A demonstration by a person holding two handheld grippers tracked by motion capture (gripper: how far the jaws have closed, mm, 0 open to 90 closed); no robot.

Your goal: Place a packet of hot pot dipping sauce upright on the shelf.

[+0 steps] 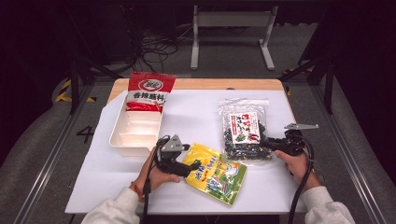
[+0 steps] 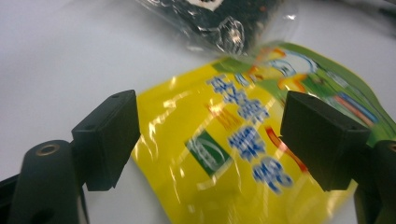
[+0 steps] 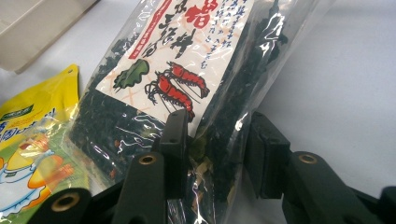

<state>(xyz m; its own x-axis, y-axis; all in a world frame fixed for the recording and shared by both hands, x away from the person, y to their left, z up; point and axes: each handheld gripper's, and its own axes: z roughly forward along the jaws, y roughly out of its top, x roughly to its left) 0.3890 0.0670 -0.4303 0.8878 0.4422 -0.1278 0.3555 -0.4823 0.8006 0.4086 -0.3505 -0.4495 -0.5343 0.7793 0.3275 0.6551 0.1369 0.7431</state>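
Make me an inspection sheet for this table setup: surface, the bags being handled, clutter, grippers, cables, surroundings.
Surface: white sheet over a wooden table.
Job's things: yellow snack bag lies flat at the near edge; clear bag of dark dried food lies right of centre, its near corner overlapping the yellow bag's edge.
Clutter: white divided tray at left; red and white bag leans in its far end.
Grippers: left gripper open, fingers either side of the yellow snack bag, not pressing; right gripper has its fingers around the clear bag's near edge.
Cables: one black cable trails from each gripper; loose cables on the floor behind.
Surroundings: dark room, grey metal stand beyond the table.
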